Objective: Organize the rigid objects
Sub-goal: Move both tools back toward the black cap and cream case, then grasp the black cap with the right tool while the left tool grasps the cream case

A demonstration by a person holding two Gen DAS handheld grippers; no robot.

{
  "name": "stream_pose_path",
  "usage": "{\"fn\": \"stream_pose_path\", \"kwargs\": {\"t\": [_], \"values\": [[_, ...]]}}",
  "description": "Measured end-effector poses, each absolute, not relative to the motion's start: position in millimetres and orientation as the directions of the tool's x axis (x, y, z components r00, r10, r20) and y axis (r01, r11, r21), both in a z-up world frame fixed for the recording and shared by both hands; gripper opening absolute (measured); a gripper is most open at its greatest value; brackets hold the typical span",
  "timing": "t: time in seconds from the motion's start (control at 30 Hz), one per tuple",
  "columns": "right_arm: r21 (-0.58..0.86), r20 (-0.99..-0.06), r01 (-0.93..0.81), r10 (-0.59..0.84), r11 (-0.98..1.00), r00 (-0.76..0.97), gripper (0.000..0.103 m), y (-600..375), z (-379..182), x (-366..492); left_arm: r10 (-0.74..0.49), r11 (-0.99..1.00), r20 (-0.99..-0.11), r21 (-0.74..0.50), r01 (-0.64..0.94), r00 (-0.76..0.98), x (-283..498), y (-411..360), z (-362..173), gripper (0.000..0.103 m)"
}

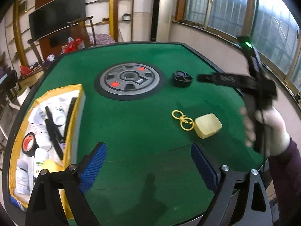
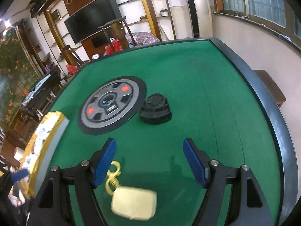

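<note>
A pale yellow case [image 1: 207, 125] with rounded corners and a smooth, slightly glossy top lies on the green felt of the bench [image 1: 143, 124], and a yellow clasp with linked rings [image 1: 182, 120] lies touching its left side. In the right wrist view the same case [image 2: 134, 203] looks blurred, low in the picture between the blue pads, with the clasp [image 2: 112, 175] running up from it toward the left pad. Farther back sits a black ridged cap [image 1: 182, 78], round on top with a flared base, just right of a grey and black disc [image 1: 129, 81] set into the felt, which carries two red patches. The right hand-held gripper [image 2: 149, 158] hangs over the case with its fingers spread wide, grasping nothing; from the left camera it appears as a dark, blurred tool [image 1: 250, 82] in a bare hand [image 1: 267, 130], reaching toward the cap. The left hand-held gripper [image 1: 148, 162] is likewise released, its blue pads well apart above bare felt. At the bench's left edge stands a yellow-rimmed box [image 1: 75, 101] holding white bottles [image 1: 40, 162], a roll of black tape [image 1: 29, 144] and black strips [image 1: 54, 135].
</note>
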State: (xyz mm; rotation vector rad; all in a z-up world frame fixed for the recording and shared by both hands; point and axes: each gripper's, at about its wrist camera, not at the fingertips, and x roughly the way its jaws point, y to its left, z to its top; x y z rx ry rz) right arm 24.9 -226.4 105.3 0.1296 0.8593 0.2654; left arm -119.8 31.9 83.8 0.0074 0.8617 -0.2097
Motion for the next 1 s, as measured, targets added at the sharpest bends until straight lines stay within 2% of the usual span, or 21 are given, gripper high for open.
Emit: {"fn": "stream_pose_path", "kwargs": {"t": [0.27, 0.53, 0.7, 0.73, 0.77, 1.0], "values": [[0.143, -0.767, -0.187, 0.228, 0.972, 0.6, 0.073, -206, 91, 82, -0.205, 0.976, -0.789, -0.123, 0.179, 0.579, -110, 29, 70, 0.093], [0.042, -0.825, -0.209, 0.152, 0.977, 0.544, 0.073, -185, 70, 111, -0.253, 0.96, -0.786, -0.132, 0.247, 0.564, -107, 12, 66, 0.093], [0.049, -0.843, -0.218, 0.157, 0.975, 0.515, 0.073, -182, 59, 117, -0.276, 0.948, -0.789, -0.128, 0.292, 0.549, -104, -5, 64, 0.093], [0.055, -0.85, -0.22, 0.161, 0.974, 0.501, 0.071, -183, 55, 118, -0.276, 0.947, -0.79, -0.125, 0.296, 0.548, -103, -7, 64, 0.093], [0.054, -0.854, -0.217, 0.157, 0.975, 0.495, 0.064, -185, 54, 118, -0.277, 0.945, -0.791, -0.121, 0.304, 0.546, -101, -11, 63, 0.093], [0.134, -0.843, -0.202, 0.218, 0.97, 0.492, 0.064, -208, 57, 94, -0.304, 0.927, -0.774, -0.107, 0.358, 0.555, -85, -37, 63, 0.094]]}}
